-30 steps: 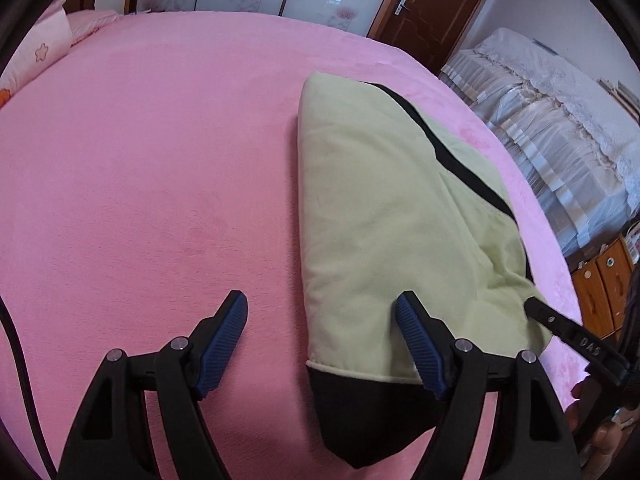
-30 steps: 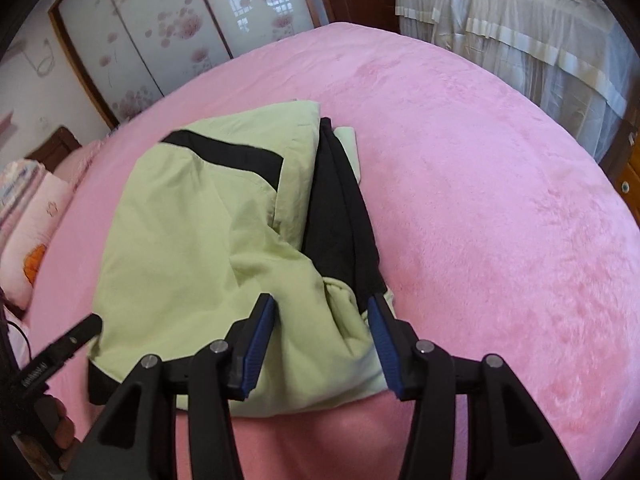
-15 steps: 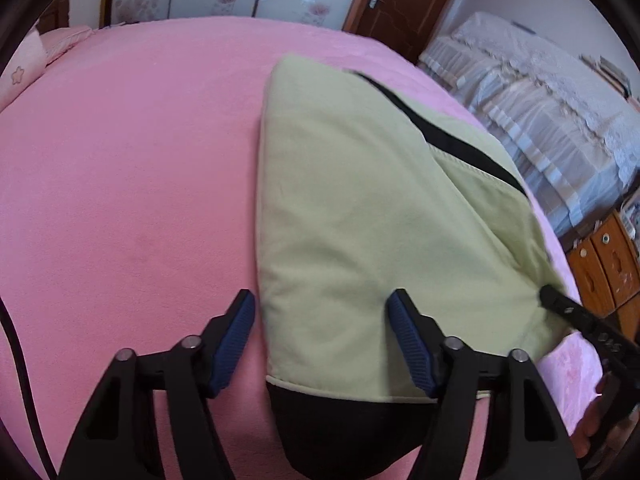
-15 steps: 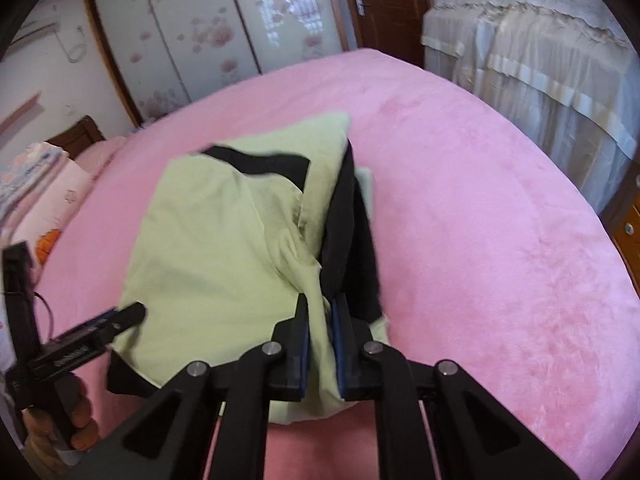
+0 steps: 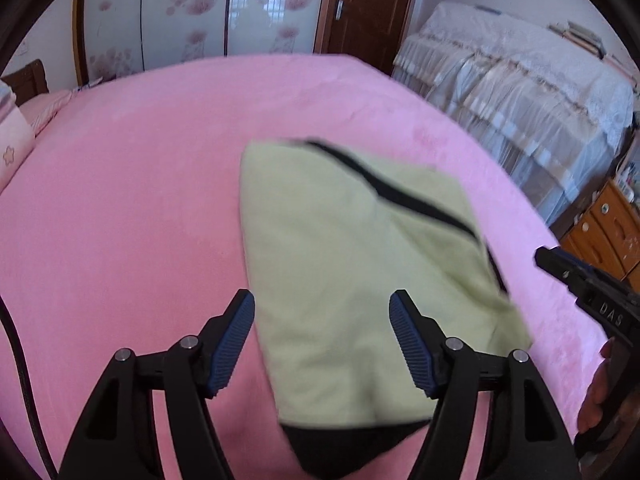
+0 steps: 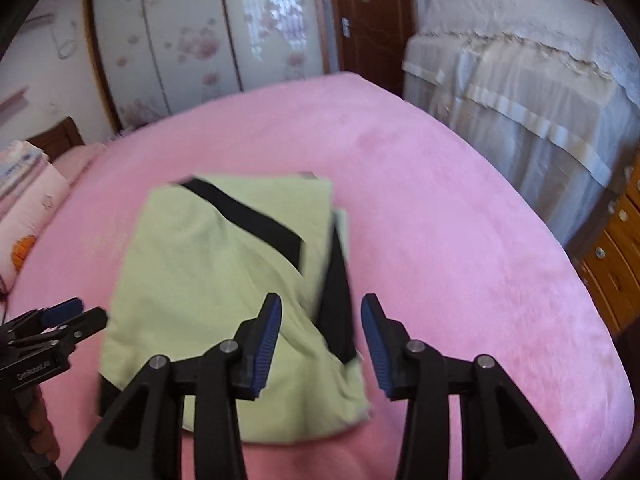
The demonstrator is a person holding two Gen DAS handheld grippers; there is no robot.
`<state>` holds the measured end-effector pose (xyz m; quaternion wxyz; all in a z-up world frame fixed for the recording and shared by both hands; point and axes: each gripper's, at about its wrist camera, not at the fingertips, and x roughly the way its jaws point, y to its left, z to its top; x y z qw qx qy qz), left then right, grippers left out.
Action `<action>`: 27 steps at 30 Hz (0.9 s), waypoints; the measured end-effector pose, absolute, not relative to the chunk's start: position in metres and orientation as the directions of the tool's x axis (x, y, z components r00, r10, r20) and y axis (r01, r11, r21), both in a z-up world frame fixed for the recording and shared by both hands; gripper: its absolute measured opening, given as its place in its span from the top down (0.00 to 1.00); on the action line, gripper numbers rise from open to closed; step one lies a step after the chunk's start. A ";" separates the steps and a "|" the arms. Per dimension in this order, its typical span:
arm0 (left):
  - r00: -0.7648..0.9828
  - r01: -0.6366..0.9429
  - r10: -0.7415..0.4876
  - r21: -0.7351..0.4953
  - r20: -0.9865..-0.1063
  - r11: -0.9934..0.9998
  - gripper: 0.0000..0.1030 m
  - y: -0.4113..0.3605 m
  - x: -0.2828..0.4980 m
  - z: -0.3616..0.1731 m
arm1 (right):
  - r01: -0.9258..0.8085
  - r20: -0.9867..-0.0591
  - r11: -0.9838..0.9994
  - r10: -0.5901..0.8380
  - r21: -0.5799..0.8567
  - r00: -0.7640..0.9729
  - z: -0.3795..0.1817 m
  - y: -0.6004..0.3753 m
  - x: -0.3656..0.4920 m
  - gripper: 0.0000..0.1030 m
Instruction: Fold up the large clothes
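Note:
A pale green garment with black trim [image 5: 344, 264] lies folded on the pink bed; it also shows in the right wrist view [image 6: 216, 280]. My left gripper [image 5: 322, 340] is open and empty, held above the garment's near end by its black hem. My right gripper [image 6: 321, 340] is open and empty, held above the garment's near right corner, over the black strip. The right gripper shows at the right edge of the left wrist view [image 5: 588, 292]. The left gripper shows at the left edge of the right wrist view [image 6: 52, 328].
The pink blanket [image 5: 120, 220] covers the whole bed. A pillow [image 6: 24, 216] lies at the far left. A second bed with a white lace cover [image 6: 520, 80] and a wooden drawer unit [image 5: 604, 228] stand to the right. A wardrobe and door are behind.
My right gripper shut on the garment's near corner half a second ago, and has now opened and let go. Both grippers have risen and pulled back from the garment.

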<state>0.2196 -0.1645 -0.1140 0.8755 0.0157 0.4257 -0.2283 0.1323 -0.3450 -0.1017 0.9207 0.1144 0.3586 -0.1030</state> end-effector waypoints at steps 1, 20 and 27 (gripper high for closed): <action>0.538 0.408 -0.383 -0.166 -0.751 0.898 0.33 -0.168 0.229 -0.108 | 0.248 -0.673 0.955 -0.078 0.161 0.735 -0.096 -0.342 0.146 0.59; 0.515 0.390 -0.224 -0.006 -0.827 0.921 0.38 -0.230 0.333 -0.187 | 0.196 -0.837 0.974 -0.014 0.112 0.547 -0.201 -0.374 0.293 1.00; 0.486 0.397 -0.223 -0.014 -0.845 0.918 0.34 -0.231 0.336 -0.171 | 0.217 -0.840 0.964 0.012 0.154 0.543 -0.186 -0.375 0.282 0.96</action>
